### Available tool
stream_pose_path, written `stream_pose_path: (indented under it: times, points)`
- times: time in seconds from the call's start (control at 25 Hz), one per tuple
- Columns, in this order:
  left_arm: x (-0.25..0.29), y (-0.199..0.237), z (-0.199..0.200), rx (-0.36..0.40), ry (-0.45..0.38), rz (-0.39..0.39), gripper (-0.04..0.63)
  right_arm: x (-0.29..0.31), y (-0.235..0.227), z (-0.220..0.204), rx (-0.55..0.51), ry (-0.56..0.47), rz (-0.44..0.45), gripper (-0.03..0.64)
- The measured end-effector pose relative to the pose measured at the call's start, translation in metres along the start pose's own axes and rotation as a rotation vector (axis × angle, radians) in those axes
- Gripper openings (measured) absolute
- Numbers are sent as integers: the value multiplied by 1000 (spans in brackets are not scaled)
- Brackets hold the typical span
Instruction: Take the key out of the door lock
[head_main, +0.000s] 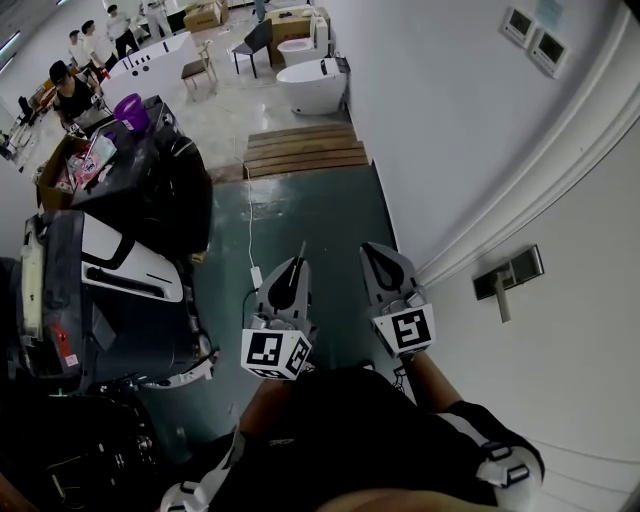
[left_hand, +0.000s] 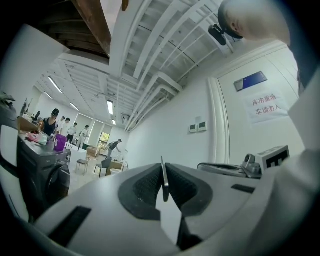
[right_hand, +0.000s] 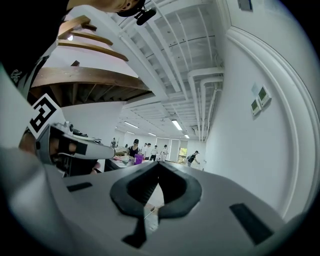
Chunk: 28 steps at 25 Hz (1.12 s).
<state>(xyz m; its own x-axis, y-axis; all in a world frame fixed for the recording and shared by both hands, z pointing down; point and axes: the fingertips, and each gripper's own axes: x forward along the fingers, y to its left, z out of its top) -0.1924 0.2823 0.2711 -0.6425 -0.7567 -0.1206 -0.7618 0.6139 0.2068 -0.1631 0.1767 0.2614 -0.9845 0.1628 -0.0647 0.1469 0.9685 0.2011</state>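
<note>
- The key (left_hand: 164, 176) is being gripped edge-on by the left gripper (head_main: 292, 268). The jaws are being pressed together on the thin blade, and its tip is showing just past the fingertips.
- The right gripper (head_main: 385, 262) is being held just beside the left one, jaws together with nothing between them.
- The door lock (head_main: 509, 274) is being seen on the door (head_main: 570, 340), well apart from both grippers, off to the right of the right gripper. No key is being seen in it.
- The pulling-out step is being judged finished. The next move is being judged to call for a firm grip while the key is carried clear, since the blade could slip.
- Being counted: one key, one door lock, two grippers, and two wall panels (head_main: 535, 38) far beyond the lock.
</note>
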Motion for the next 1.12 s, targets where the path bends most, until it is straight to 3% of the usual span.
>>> stream_pose_path:
  times: [0.76, 1.12]
  points:
    - [-2, -13, -8, -2, 1, 6, 37, -13, -2, -11, 45, 9, -14, 9]
    - [-1, -12, -6, 19, -3, 10, 37, -12, 0, 0, 69, -22, 22, 8]
